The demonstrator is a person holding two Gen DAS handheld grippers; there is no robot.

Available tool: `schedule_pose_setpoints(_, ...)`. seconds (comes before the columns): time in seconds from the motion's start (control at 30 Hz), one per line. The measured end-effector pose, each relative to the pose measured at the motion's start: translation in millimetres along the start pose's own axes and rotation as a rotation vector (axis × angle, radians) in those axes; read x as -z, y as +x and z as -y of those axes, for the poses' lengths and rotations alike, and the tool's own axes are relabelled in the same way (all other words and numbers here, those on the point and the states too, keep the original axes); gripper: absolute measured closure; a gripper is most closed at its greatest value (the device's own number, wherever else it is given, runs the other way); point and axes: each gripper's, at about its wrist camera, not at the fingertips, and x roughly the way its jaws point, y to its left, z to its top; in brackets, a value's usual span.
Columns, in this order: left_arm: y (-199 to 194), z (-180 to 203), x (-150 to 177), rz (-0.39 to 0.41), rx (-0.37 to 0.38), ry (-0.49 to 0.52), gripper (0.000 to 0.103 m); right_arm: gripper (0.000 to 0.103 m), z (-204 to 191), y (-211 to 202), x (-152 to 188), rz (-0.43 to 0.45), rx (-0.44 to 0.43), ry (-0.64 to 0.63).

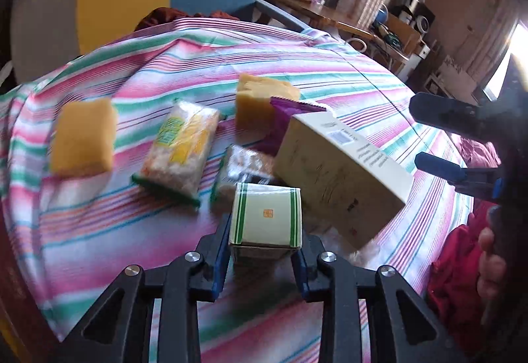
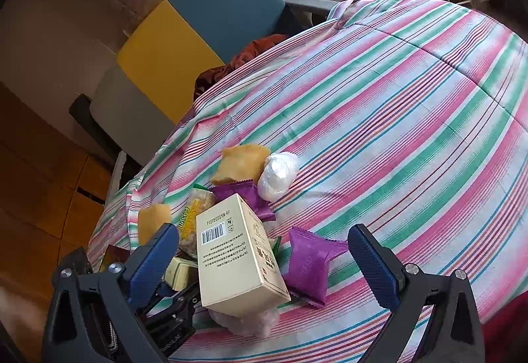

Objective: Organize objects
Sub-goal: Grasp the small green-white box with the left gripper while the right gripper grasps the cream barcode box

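My left gripper [image 1: 264,237] is clamped on a small green-striped box [image 1: 266,217], held just above the striped cloth [image 1: 99,231] at six o'clock in the left wrist view. Sweeping from nine o'clock: a yellow sponge [image 1: 84,138], a clear snack pack [image 1: 181,148] with yellow print, a smaller clear packet [image 1: 239,168] touching the box's far edge, then a second yellow block [image 1: 260,98] at twelve with a purple wrapper [image 1: 287,118] against it. A tall cream carton [image 1: 340,171] leans tilted at two o'clock, blocking whatever lies behind it. My right gripper [image 2: 264,259] stands wide apart around that carton without touching it; a purple packet [image 2: 310,265] sits just beside it at three o'clock, a white wrapped lump [image 2: 279,174] further up. The left view is blurred, so the print is unreadable. Something pale lies half hidden beneath the carton.
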Motion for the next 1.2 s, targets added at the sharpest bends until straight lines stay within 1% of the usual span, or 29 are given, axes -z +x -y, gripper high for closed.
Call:
schedule_pose_setpoints(0.07,-13,-3,10,0.015,0.005,-0.004,0.071,0.000,-3,2,0,-0.006,0.007,-0.014)
schedule_pose_setpoints(0.23,-44,-11,39,0.034,-0.027,0.000,0.071,0.000,-11,7,3,-0.025,0.032,-0.066)
schedule_pose_setpoints(0.33,-53,-13,54,0.033,-0.049,0.010,0.071,0.000,-13,11,5,-0.040,0.050,-0.083)
schedule_pose_setpoints(0.47,-58,-9,80,0.025,-0.068,0.048,0.071,0.000,-13,13,7,-0.050,0.082,-0.095)
schedule_pose_setpoints(0.57,-61,0,91,0.064,-0.080,0.110,0.071,0.000,-13,15,6,-0.052,0.102,-0.099)
schedule_pose_setpoints(0.73,-62,4,95,0.082,-0.074,0.120,0.071,0.000,-13,16,7,-0.057,0.114,-0.109)
schedule_pose_setpoints(0.87,-65,1,97,0.084,-0.060,0.110,0.071,0.000,-22,16,9,-0.051,0.124,-0.150)
schedule_pose_setpoints(1.0,-65,2,98,0.085,-0.058,0.105,0.071,0.000,-30,14,12,-0.041,0.113,-0.188)
schedule_pose_setpoints(1.2,-64,1,98,0.084,-0.055,0.103,0.071,0.000,-42,17,18,-0.050,0.123,-0.248)
